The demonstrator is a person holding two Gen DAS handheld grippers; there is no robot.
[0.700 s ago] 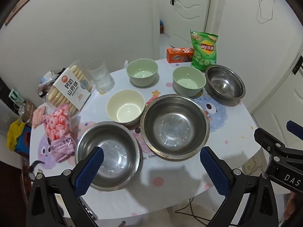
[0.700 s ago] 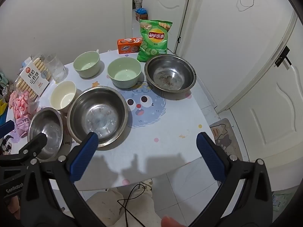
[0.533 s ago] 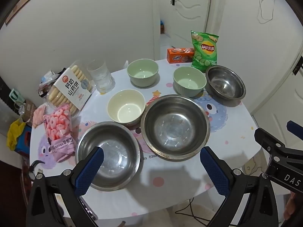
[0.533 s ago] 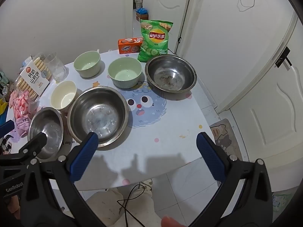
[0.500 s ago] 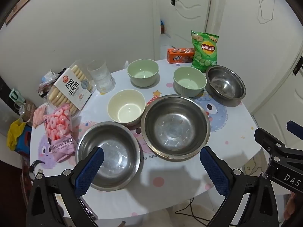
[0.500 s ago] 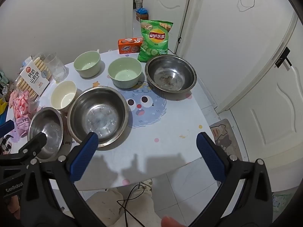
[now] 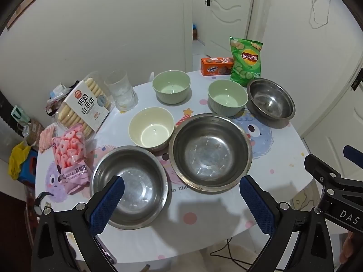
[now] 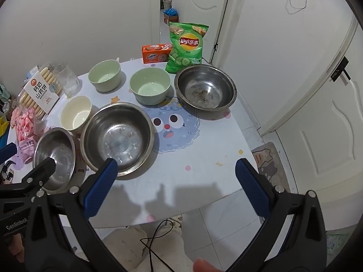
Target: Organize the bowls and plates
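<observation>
The left gripper [image 7: 181,200] hangs above the near edge of the round worktop [image 7: 279,158], its blue ribbed fingers [image 7: 106,205] spread wide with nothing between them. The right gripper [image 8: 175,187] is spread just as wide and empty, over bare worktop and tiled floor. Nothing has shifted from the earlier frames; both grippers and every bowl sit as before.

Taking the large steel bowl [image 7: 209,150] as landmark: a smaller steel bowl [image 7: 129,187] sits to its left, its near rim partly hidden behind the left finger. A cream bowl [image 7: 151,129] touches its far-left rim. Beyond it stand two pale green ribbed bowls [image 7: 171,86] [image 7: 227,97], and far right a third steel bowl [image 8: 205,87] with dark specks, perhaps crumbs, on its bottom. All the steel is scuffed and dull. A clear glass [image 7: 121,90], biscuit tray [image 7: 84,104] and pink sweets bag [image 7: 70,156] lie left; a green crisp bag [image 7: 246,61] and orange box [image 7: 215,65] stand behind.
</observation>
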